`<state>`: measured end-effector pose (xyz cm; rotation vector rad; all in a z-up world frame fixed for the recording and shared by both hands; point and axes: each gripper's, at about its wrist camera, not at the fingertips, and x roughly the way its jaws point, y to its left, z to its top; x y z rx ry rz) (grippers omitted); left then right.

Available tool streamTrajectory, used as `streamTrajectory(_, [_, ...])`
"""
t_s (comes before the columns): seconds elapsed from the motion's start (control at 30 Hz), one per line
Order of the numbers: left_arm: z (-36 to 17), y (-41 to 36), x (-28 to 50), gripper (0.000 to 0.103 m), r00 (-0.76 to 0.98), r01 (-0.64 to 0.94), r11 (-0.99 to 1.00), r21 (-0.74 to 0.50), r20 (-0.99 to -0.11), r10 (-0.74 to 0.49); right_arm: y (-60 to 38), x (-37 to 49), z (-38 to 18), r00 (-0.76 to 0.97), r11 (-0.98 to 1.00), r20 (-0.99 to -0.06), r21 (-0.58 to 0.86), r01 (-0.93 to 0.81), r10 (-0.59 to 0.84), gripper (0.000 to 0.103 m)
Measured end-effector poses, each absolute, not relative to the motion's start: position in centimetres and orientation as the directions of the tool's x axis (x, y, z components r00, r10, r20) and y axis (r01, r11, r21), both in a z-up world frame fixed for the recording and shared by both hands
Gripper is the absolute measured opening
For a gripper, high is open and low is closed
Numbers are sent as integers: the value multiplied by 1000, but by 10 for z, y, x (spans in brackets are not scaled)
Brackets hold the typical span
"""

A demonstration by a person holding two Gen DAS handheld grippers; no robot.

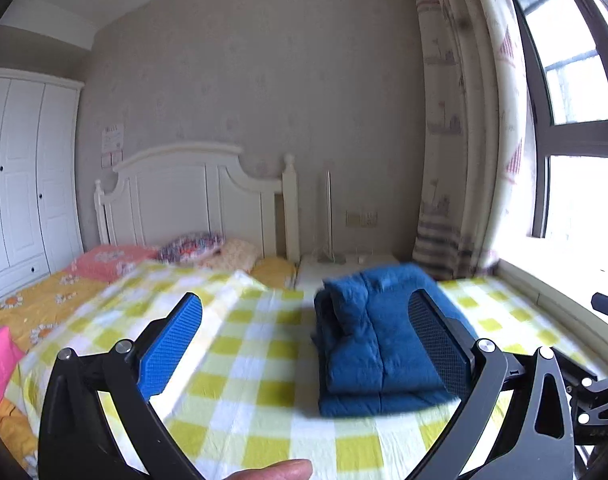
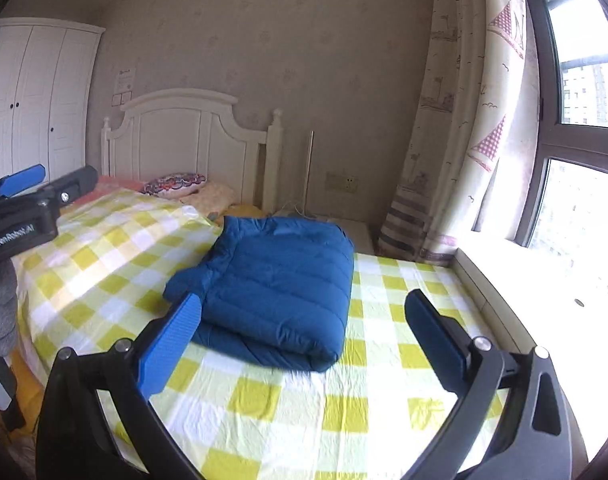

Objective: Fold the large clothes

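- On the bed (image 2: 263,412), over its yellow-and-white check sheet, lies the blue jacket (image 2: 275,280), folded into a thick rectangular bundle with one sleeve or corner poking out at its left edge; it sits toward the right side, near the window ledge (image 2: 516,264)
- Left gripper (image 1: 316,344) is held above the sheet with its jaws wide apart and nothing between them; right gripper (image 2: 304,344) likewise, jaws spread and empty, apart from the bundle
- Judgement: the fold looks almost done, and what is left is tidying; to do it well, tuck the stray left flap under or onto the stack, then press flat from the middle outward so trapped air in the padding escapes; take the edge with one gripper while the other pins the bundle, since puffy fabric is likely to spring open
- Writing: white lettering on the left gripper's body in the right view reads about "GenRobot.AI"; a paper notice (image 2: 125,79) on the far wall is too small to read
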<state>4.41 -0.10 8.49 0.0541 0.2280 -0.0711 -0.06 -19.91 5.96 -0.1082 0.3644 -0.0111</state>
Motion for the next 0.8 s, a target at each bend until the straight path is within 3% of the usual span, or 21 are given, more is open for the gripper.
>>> streamTrajectory(0.23, [46,-17,49,99,936,117,991,66,-341,-87,-201,-3,36,913,997,-409,-70,-32,1,101])
streamTrajectory(0.8, [25,-18,50,99,922,123,988,98,-380,-77,-203,3,26,901,999,-435,-38,-10,-8,101])
